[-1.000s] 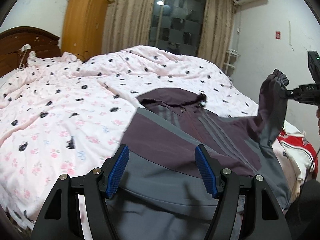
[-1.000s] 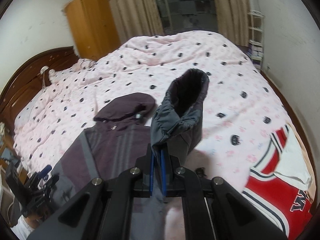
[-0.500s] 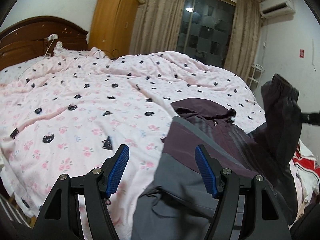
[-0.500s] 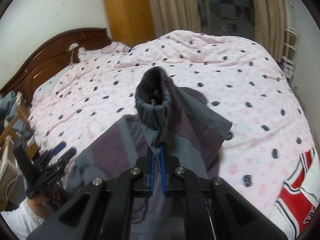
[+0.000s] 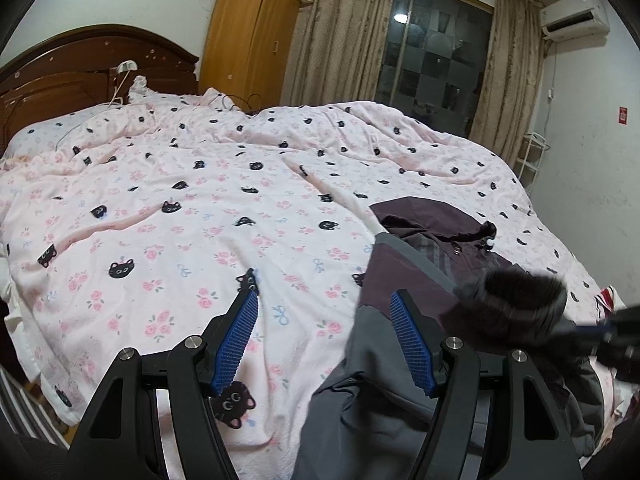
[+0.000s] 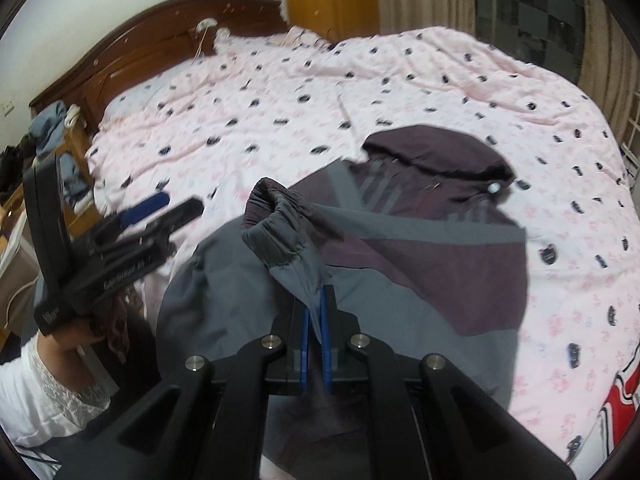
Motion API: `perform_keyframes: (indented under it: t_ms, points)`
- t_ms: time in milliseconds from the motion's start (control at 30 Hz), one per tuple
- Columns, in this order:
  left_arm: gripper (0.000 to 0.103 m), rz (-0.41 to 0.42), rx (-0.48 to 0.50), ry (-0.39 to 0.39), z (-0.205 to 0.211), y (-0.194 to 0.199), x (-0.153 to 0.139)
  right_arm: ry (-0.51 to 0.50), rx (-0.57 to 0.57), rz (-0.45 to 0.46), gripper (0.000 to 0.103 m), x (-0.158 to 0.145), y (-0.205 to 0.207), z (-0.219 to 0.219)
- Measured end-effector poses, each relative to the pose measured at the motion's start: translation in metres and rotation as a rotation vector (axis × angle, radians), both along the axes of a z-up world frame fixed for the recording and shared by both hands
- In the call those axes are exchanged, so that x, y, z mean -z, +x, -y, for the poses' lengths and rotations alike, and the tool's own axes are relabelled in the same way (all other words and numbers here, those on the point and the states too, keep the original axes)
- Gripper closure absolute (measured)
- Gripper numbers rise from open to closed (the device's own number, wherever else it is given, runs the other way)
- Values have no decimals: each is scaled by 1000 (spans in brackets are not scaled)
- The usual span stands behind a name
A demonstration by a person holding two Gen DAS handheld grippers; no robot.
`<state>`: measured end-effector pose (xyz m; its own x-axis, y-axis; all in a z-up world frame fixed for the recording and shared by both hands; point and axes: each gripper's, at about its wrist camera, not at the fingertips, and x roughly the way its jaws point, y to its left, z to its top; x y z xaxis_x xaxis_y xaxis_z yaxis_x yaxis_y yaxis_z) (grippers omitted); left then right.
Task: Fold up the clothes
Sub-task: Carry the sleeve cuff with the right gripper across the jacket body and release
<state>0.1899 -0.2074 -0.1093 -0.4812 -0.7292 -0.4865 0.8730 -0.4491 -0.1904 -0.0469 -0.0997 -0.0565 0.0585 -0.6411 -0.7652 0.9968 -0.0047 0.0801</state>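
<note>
A grey and dark purple hooded jacket [image 6: 420,264] lies flat on the pink bed, hood away from me; it also shows in the left wrist view [image 5: 400,288]. My right gripper [image 6: 315,300] is shut on the jacket's grey sleeve cuff [image 6: 280,216] and holds the sleeve across the jacket's body. The cuff shows blurred at the right of the left wrist view [image 5: 516,304]. My left gripper [image 5: 324,312] is open and empty, above the jacket's left edge and the quilt; it shows at the left of the right wrist view [image 6: 160,208].
The pink cat-print quilt [image 5: 200,208] covers the whole bed. A red and white garment [image 6: 616,404] lies at the bed's right edge. A dark wooden headboard [image 5: 80,68] and a wooden wardrobe [image 5: 248,36] stand behind. A bedside stand with clothes [image 6: 52,128] is at the left.
My right gripper has carried the sleeve cuff leftward over the jacket's body and lower. My left gripper has swung to the left, off the jacket's middle toward its edge.
</note>
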Motion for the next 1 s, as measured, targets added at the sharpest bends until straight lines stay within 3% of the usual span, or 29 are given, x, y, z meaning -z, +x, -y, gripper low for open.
perform_keyframes:
  t_ms: [500, 1000]
  points:
    - [39, -29, -101, 43, 14, 20, 4, 75, -50, -48, 97, 38, 24, 6]
    - [39, -32, -73, 33, 12, 18, 3, 54, -101, -178, 97, 45, 46, 1]
